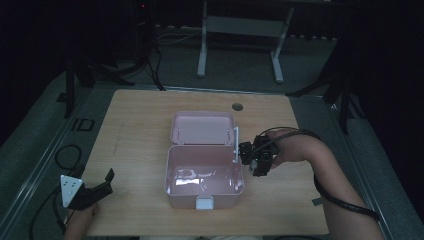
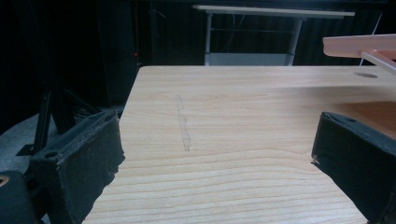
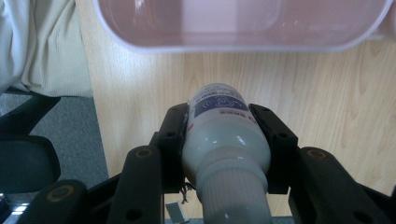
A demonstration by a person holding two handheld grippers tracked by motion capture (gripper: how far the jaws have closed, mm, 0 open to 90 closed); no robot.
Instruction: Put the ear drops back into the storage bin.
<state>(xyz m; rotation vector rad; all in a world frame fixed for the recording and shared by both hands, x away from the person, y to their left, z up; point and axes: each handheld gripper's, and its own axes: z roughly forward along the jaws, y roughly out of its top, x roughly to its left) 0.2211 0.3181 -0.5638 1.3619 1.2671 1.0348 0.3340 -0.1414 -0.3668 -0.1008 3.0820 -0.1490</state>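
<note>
Right gripper (image 3: 219, 135) is clamped on a white bottle (image 3: 224, 154), one black jaw on each side of its body. In the right gripper view the bottle's long axis runs along the jaws: ribbed cap end back at the gripper body, blue-labelled base sticking out past the jaw tips and pointing at the pink box. Bottle is held above the table (image 3: 327, 93), not resting on it.

High view: right gripper (image 1: 258, 156) sits just beside the right wall of the pink box (image 1: 204, 179), with the person's right hand (image 1: 290, 148) and forearm behind it. The bottle itself is too dark and small to make out there.

Box: lid (image 1: 203, 128) is swung open and lies flat behind the tub, a white latch strip at its right edge. A pale latch tab is on the tub's front wall. Tub interior shows only glossy reflections, no contents I can see. In the right gripper view the tub rim (image 3: 233, 44) lies straight ahead of the bottle's base, bare wood between them, nothing in the way.

Left gripper (image 1: 95, 190) rests at the table's near left corner, well apart from the box, jaws spread wide with nothing between them. In its own view, the box lid's edge (image 2: 359, 46) shows at upper right.

Table has a round cable hole near its far edge.
</note>
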